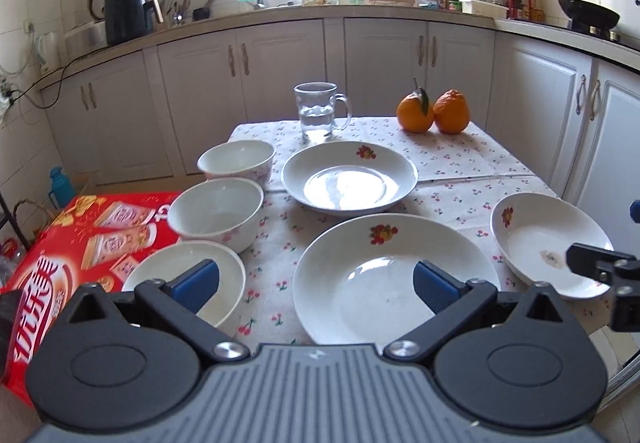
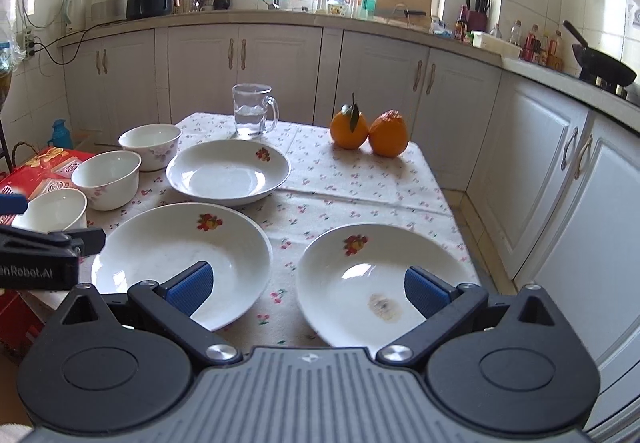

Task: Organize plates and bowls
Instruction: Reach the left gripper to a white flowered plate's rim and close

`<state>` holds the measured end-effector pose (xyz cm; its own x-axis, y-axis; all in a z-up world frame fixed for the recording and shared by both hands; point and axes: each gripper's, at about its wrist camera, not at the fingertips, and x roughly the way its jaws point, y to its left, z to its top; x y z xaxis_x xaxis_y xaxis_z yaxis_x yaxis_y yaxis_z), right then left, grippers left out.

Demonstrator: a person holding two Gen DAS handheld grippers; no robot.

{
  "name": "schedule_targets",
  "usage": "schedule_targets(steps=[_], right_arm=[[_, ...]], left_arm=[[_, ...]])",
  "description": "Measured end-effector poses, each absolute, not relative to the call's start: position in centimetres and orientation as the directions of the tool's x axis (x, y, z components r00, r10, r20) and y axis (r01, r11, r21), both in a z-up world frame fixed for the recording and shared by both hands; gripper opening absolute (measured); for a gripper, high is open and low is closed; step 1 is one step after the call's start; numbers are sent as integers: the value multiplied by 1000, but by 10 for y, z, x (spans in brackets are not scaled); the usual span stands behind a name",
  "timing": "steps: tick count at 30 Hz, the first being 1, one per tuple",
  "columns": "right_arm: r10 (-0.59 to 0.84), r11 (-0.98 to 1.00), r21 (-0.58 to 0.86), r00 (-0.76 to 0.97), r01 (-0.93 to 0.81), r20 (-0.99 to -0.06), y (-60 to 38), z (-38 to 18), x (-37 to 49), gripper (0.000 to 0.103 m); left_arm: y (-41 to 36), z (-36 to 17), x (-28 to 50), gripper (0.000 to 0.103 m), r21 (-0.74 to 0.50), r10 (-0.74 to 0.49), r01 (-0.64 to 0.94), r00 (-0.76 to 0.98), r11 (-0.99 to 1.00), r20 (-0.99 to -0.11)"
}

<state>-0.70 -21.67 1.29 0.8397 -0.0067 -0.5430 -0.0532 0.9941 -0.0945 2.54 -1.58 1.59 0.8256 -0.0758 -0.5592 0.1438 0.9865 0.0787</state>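
Three white plates with fruit motifs lie on the cherry-print tablecloth: a far plate (image 1: 349,176) (image 2: 228,170), a near middle plate (image 1: 394,277) (image 2: 180,255), and a right plate (image 1: 550,241) (image 2: 380,283) with a brown stain. Three white bowls stand in a row at the left: far (image 1: 237,159) (image 2: 150,145), middle (image 1: 216,213) (image 2: 106,179), near (image 1: 188,279) (image 2: 52,209). My left gripper (image 1: 316,285) is open and empty, above the table's near edge between the near bowl and middle plate. My right gripper (image 2: 308,289) is open and empty, between the middle and right plates.
A glass mug of water (image 1: 318,111) (image 2: 252,109) and two oranges (image 1: 432,111) (image 2: 368,133) stand at the table's far side. A red box (image 1: 68,243) sits left of the table. White cabinets (image 2: 560,183) run behind and right.
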Motion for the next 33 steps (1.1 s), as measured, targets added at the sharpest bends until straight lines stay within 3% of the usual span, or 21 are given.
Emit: schedule_targets(steps=[7,20,33], right_arm=[[9,988,-124,833,-93,-553,-267,1,-13,103],[100,983,-44,724,-177,-682,-320,-68,2,103],[210,964,25,701,-264,-682,-344,-92,22,103]], left_arm=[[-37,14,48,102,106,-146,248,809,963,-569],[-99,10,95,102,58,-345,486,696,872,-630],[-168,-8,139,102,5,-469,691,496,723,-731]])
